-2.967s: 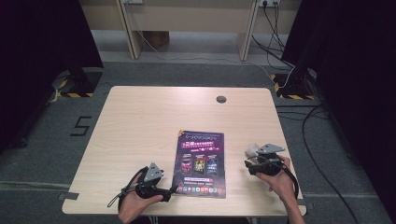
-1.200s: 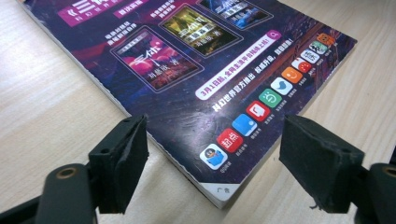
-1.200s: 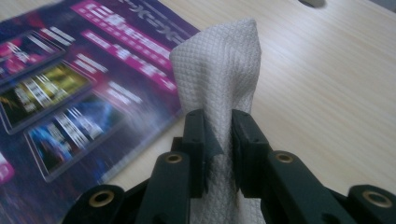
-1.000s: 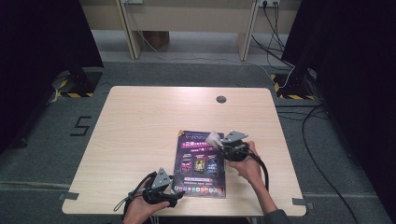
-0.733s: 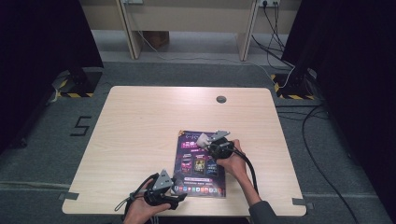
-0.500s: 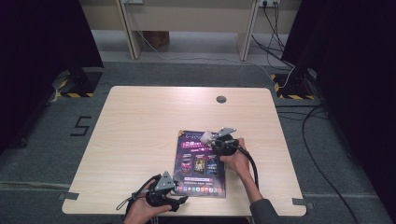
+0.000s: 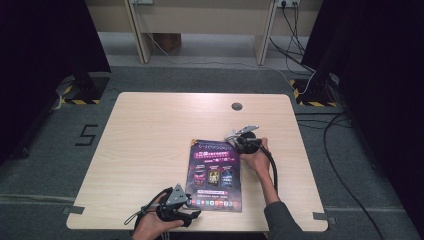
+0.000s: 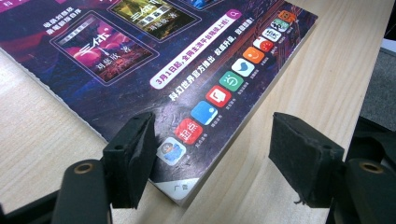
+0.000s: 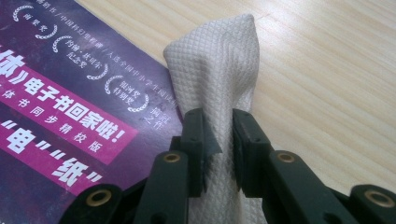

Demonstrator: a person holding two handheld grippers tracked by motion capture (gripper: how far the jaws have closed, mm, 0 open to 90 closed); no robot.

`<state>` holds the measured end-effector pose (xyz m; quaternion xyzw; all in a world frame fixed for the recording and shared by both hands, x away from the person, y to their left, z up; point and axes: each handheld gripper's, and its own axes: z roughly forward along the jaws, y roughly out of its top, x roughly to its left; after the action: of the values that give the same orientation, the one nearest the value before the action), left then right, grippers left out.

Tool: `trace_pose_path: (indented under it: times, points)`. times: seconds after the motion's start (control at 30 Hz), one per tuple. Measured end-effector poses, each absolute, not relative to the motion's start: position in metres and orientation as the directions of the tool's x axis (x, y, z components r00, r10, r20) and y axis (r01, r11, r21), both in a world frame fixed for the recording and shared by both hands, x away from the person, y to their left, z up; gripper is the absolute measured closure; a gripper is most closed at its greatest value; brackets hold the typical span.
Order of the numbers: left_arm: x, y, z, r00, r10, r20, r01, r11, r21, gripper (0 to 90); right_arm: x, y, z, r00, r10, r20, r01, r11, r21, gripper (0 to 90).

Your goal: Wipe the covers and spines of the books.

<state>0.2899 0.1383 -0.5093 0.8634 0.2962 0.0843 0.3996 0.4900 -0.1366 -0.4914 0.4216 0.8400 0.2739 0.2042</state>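
At the near edge of the worktop [image 7: 140, 150], the left gripper [image 8: 212, 154] is sitting low with its jaws standing apart, one pad over the near corner of the booklet [image 7: 215, 172] and the other beyond its edge, over bare wood; they are not pressing on it. The booklet is lying flat, cover up, a little right of the middle of the worktop. Farther off, at the booklet's far right corner, the right gripper [image 9: 218, 154] is pinching a folded white cloth [image 9: 215, 79], its jaws clamped tight on it. The cloth is rising upright from the jaws, over the spot where cover meets wood.
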Motion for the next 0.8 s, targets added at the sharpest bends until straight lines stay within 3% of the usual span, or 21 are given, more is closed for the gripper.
trace_pose_path:
  times: [0.27, 0.5, 0.8]
  points:
    - [0.29, 0.138, -0.509, 0.813, 0.577, -0.083, 0.439, -0.512, 0.739, 30.8, 0.473, -0.123, -0.493, -0.645, 0.741, -0.184, 0.506, 0.596, 0.624, 76.7]
    - [0.289, 0.138, -0.509, 0.814, 0.576, -0.079, 0.436, -0.515, 0.739, 30.9, 0.492, -0.14, -0.492, -0.556, 0.819, -0.141, 0.584, 0.505, 0.635, 76.8]
    - [0.289, 0.138, -0.509, 0.814, 0.576, -0.079, 0.436, -0.515, 0.738, 30.8, 0.487, -0.131, -0.492, -0.6, 0.785, -0.154, 0.558, 0.548, 0.623, 77.3]
